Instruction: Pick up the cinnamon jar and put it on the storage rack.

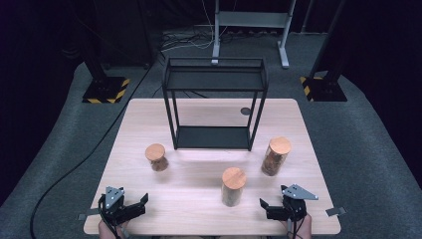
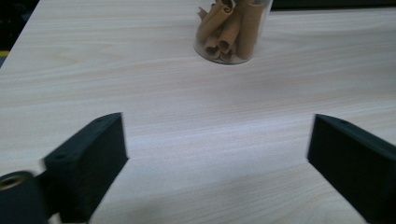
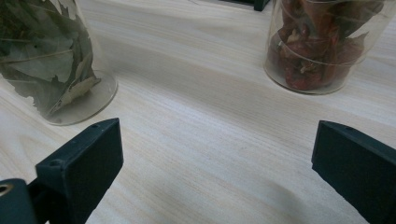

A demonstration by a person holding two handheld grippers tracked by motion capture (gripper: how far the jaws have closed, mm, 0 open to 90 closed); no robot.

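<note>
Three cork-lidded glass jars stand on the tabletop before a black shelf rack. Left tongs and right tongs gape wide, empty, at the near edge. Glass: rigid, smooth, breakable; likely best gripped mid-body.

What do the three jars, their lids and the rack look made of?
The jars look like clear glass or plastic: the leaves, red pieces and rolled bark show through the walls. The lids seem matte wood or cork, tan with faint grain. The rack appears to be thin matte-black metal rod and sheet.
</note>
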